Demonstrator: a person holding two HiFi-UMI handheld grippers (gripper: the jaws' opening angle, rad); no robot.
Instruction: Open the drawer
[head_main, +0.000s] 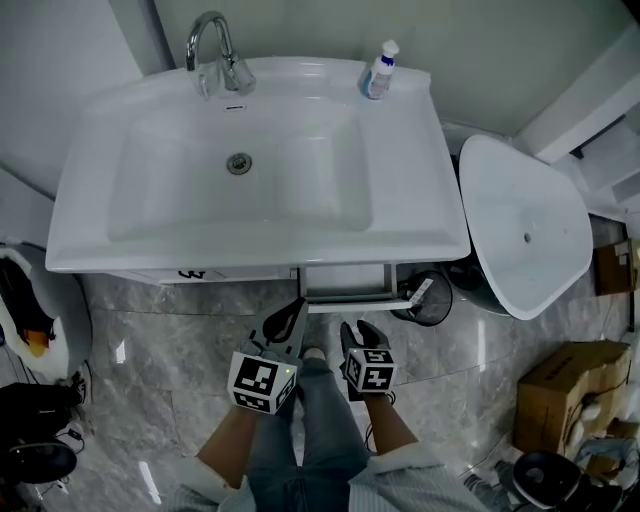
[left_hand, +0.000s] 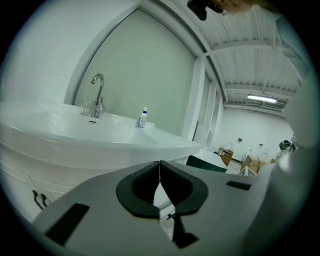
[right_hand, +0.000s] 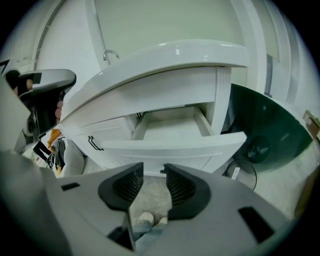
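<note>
We find the drawer (right_hand: 170, 145) pulled out just ahead of our right tongs (right_hand: 154, 172), which gape empty, its front crosswise; our left tongs (left_hand: 159, 170) sit closed on nothing.

No word, number or brand can be read anywhere. The bottle (head_main: 379, 70) on the washbasin (head_main: 250, 255) rim carries a blue-and-white label whose print is too small to make out. The cubes (head_main: 262, 381) on the left gripper (head_main: 290, 316) and right gripper (head_main: 359, 331) show only black-and-white square marker patterns.
</note>
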